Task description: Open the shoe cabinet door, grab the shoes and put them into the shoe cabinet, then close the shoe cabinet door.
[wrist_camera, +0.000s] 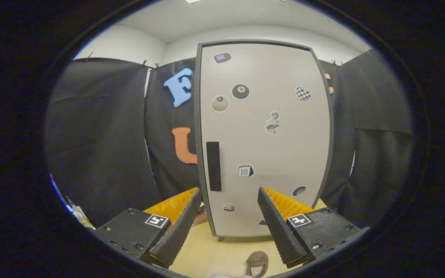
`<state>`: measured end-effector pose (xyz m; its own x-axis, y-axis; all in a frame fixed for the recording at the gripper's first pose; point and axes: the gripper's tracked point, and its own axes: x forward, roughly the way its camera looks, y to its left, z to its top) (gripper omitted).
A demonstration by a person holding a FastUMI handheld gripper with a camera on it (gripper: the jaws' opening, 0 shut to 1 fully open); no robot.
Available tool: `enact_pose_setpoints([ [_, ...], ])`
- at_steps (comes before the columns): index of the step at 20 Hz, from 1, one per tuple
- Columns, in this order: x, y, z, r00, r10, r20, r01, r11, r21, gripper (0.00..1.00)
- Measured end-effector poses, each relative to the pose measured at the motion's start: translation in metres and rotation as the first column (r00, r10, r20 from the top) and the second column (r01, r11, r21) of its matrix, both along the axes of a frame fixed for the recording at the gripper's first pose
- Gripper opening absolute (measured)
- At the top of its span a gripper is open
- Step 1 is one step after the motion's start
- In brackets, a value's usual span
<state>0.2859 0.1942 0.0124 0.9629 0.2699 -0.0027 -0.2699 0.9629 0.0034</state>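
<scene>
A staged test booth in a lab-type room, not a real home. Black cloth (99, 135) hangs as walls on both sides, clipped up w/ small clamps (144, 62) along its top edge; plain white room wall (129, 48) and ceiling show above it. A tall light-grey cabinet w/ dark frame (263, 139) stands alone on a pale wooden tabletop (211, 251), door shut, a black vertical handle (213, 166) near its left edge, front dotted w/ decorative stickers (240, 91). Square black-and-white tracking markers (157, 221) sit on the handheld gripper (228, 206), its fingers spread apart w/ nothing between: data-recording gear.
</scene>
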Motion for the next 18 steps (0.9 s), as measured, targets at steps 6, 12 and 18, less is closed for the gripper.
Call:
enact_pose_setpoints([
  [6, 0.089, 0.036, 0.0, 1.0, -0.005, -0.014, 0.006, 1.0, 0.015, 0.96],
  [12, 0.128, 0.047, -0.01, 0.999, -0.036, -0.035, 0.037, 0.999, 0.012, 0.93],
  [18, 0.128, 0.057, -0.015, 0.998, -0.055, -0.019, 0.054, 0.998, -0.022, 0.49],
])
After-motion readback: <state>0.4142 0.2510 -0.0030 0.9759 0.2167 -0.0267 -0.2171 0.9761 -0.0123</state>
